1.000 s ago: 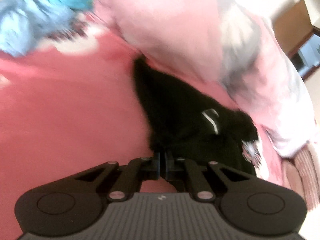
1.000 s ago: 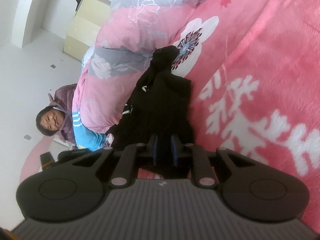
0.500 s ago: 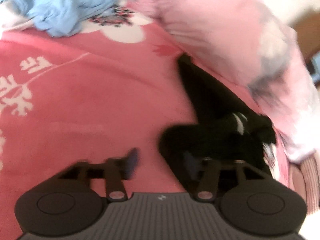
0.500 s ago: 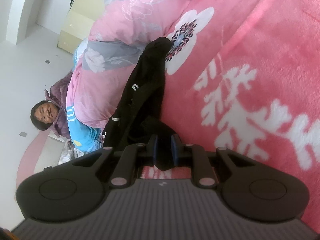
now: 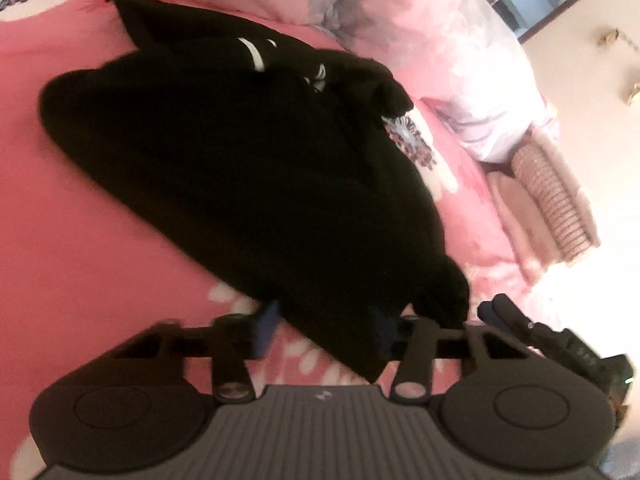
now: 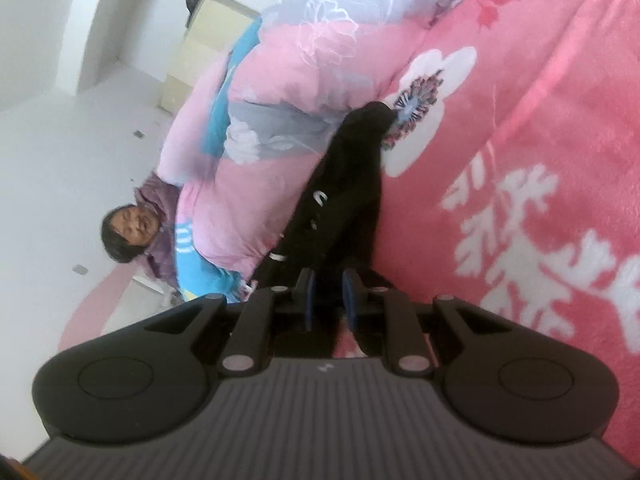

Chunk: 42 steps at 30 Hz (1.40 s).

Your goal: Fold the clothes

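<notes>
Right wrist: tool [image 6: 328, 296] clamping black garment [image 6: 344, 184]

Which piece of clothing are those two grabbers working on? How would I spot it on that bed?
Start at the pink flowered blanket that covers the bed, then look along the foot of the heaped pink and grey quilt. There lies the black garment, the only dark thing there, with small white marks.

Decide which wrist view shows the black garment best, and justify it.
The left wrist view: the black garment spreads broadly across the pink blanket, white markings visible. The right wrist view shows only a narrow strip of it, foreshortened, running away from the right gripper.
</notes>
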Tool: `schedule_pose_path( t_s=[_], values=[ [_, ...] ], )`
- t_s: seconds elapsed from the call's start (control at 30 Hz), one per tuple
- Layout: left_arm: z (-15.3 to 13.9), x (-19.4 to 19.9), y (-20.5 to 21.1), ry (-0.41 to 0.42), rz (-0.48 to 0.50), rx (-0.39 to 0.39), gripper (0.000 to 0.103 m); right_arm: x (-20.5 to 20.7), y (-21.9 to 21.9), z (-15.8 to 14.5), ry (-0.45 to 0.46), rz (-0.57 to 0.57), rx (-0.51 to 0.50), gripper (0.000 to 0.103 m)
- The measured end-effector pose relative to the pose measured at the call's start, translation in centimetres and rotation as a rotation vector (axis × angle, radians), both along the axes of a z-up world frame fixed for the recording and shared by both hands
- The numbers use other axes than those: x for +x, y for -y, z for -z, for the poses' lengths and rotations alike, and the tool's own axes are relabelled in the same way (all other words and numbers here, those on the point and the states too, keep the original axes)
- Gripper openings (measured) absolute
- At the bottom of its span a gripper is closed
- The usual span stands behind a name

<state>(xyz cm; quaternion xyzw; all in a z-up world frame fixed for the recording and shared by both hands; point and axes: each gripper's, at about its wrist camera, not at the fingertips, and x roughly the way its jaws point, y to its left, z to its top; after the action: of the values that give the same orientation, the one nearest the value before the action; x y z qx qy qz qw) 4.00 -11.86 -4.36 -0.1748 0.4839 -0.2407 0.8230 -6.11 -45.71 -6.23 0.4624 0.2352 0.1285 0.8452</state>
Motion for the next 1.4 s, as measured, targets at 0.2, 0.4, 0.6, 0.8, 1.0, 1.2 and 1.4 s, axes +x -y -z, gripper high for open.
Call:
schedule_pose_path(
  t_s=[0.2, 0.4, 0.6, 0.8, 1.0, 1.2, 1.4],
  values=[
    [-0.6, -1.4, -0.5, 0.071, -0.059, 0.058, 0.003, 0.0, 0.3, 0.2, -0.007, 0.0, 0.013, 0.016],
    [-4.3, -3.7, -7.0, 0.187, -0.134, 0.043, 0.002, -0.3, 0.5, 0.4, -0.015, 0.017, 0.016, 0.016],
    [-5.9, -4.8, -14.8, 0.3, -0.273, 0.128, 0.002, -0.2, 0.3, 0.6, -0.024, 0.024, -0.007, 0.016],
    [-3.5, -4.3, -20.5, 0.266, -0.393, 0.11, 0.003, 0.0, -0.7, 0.8, -0.052, 0.039, -0.075, 0.016],
    [-0.8, -4.8, -23.4, 0.22, -0.388, 0.077, 0.004, 0.5, -1.1, 1.0, -0.069, 0.074, -0.113, 0.016],
    [-0.2, -6.2, -24.6, 0.279, -0.39, 0.079, 0.038, 0.2, -1.5, 0.6, -0.069, 0.104, -0.142, 0.025],
    [-2.3, -7.9, -23.1, 0.451, -0.325, 0.105, 0.048, -1.8, -1.9, 0.5, -0.094, 0.175, -0.123, 0.027]
  ],
)
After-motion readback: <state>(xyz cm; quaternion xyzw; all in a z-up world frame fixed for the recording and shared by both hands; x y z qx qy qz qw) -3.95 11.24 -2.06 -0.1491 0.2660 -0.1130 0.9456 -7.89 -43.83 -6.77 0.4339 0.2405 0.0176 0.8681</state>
